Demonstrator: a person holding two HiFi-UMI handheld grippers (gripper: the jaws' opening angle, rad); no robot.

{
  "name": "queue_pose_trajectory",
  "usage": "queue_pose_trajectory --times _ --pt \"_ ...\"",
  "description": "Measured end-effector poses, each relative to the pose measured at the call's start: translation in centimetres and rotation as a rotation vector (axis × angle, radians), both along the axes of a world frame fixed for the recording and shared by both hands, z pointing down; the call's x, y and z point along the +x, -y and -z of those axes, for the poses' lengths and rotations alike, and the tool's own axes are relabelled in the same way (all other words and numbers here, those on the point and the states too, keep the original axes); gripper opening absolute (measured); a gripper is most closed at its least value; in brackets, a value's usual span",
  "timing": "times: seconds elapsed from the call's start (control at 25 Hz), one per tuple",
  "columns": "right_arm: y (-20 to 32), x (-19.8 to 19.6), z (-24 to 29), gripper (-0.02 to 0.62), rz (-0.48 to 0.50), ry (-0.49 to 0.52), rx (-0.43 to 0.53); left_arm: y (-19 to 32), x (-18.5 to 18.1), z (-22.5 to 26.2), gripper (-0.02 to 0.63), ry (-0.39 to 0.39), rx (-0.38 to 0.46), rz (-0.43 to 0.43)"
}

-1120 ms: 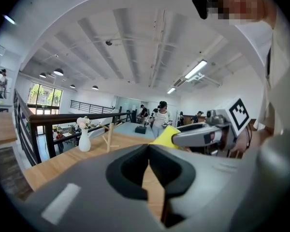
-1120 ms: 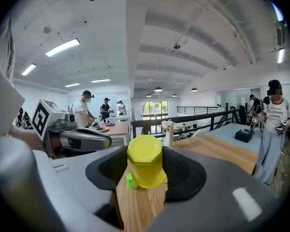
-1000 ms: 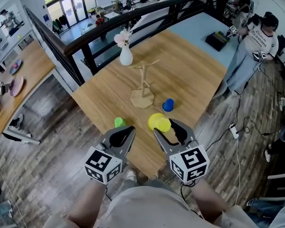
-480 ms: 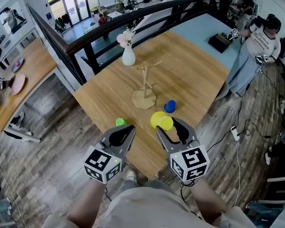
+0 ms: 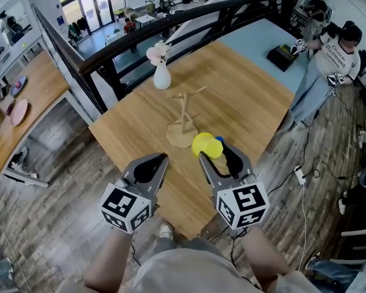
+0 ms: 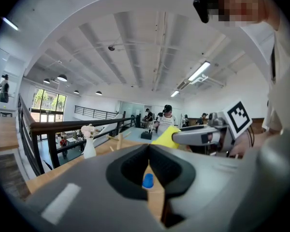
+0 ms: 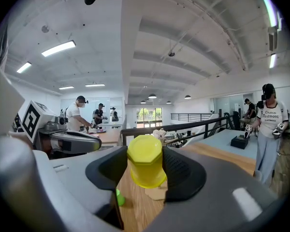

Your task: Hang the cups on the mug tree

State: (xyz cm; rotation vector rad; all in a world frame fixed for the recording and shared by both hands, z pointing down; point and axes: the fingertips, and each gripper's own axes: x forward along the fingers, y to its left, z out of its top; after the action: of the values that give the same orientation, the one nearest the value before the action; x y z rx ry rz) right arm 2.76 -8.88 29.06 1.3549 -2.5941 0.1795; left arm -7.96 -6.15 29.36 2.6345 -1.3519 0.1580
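Observation:
My right gripper (image 5: 215, 152) is shut on a yellow cup (image 5: 205, 145), held bottom-forward above the wooden table (image 5: 244, 102); its pads press the yellow cup (image 7: 146, 161) from both sides. The wooden mug tree (image 5: 184, 105) stands just beyond it, with bare pegs. A blue cup (image 5: 218, 140) peeks out behind the yellow one, beside the tree's base (image 5: 180, 136). My left gripper (image 5: 160, 158) is shut and holds nothing; the blue cup (image 6: 148, 180) shows under its jaws. A green cup (image 7: 118, 197) sits on the table, seen only in the right gripper view.
A white vase (image 5: 161, 75) with flowers stands at the table's far edge by a black railing (image 5: 171, 26). A person (image 5: 329, 57) stands at the right beside a pale blue table with a black box (image 5: 279, 55). The near table edge lies under my grippers.
Both grippers have moved forward over the table toward the mug tree. The yellow cup now covers part of the blue cup, and the left gripper hides the green cup in the head view.

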Motion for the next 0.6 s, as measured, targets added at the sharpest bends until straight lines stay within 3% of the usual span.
queue_pose_trajectory --times 0.32,0.6 --pt "4.9 0.3 -0.1 0.232 -0.026 0.017 0.008 4.4 1.0 -0.2 0.002 -0.005 0.013 -0.004" --pt "9.2 -0.8 -3.4 0.232 -0.049 0.001 -0.025 7.7 0.9 -2.1 0.002 0.004 0.002 -0.016"
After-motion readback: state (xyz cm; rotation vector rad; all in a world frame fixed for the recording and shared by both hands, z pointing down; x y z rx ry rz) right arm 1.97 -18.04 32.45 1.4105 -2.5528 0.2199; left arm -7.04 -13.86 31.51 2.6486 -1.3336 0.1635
